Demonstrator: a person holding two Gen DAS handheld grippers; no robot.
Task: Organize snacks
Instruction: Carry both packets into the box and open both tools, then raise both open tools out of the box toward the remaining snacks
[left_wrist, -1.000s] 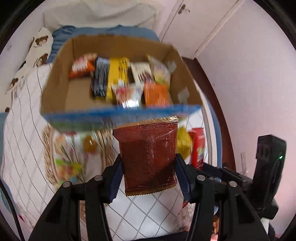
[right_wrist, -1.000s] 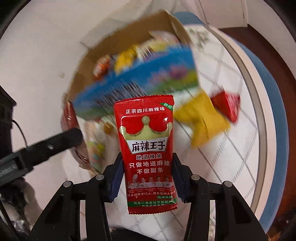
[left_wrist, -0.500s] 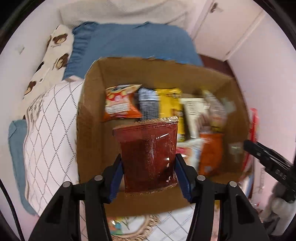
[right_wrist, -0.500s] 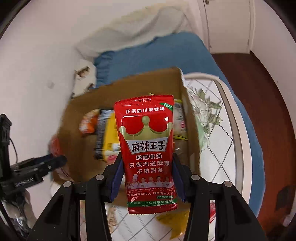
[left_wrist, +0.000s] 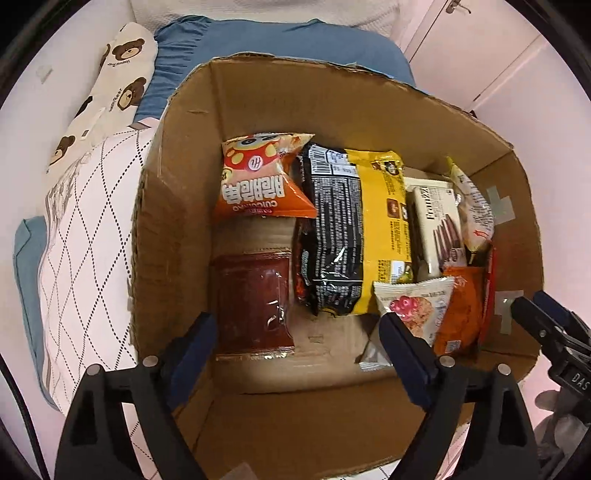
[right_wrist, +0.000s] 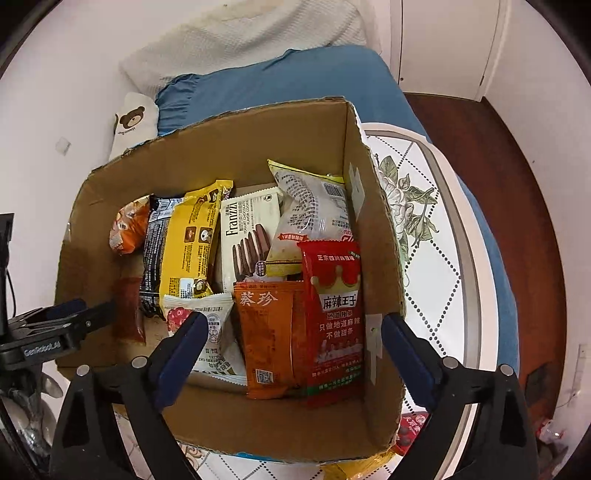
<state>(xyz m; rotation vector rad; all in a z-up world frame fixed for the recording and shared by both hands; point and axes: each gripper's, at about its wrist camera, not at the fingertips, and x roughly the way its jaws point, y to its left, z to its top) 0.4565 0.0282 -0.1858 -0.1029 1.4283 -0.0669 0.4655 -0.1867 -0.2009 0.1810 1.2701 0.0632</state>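
Right wrist: cardboard box (right_wrist: 321, 136) on patterned tablecloth (right_wrist: 436, 258) (blue bedding (right_wrist: 295, 81) behind) — wooden floor (right_wrist: 517, 192).

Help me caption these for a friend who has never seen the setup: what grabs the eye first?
The open cardboard box fills both views, crammed with bright snack packets. Loudest is the red spicy-strip packet with a crown, standing against the box's right wall beside an orange packet. At the other end a dark red packet lies on the box floor, and both claws, left claw and right claw, hang open and empty over the box.
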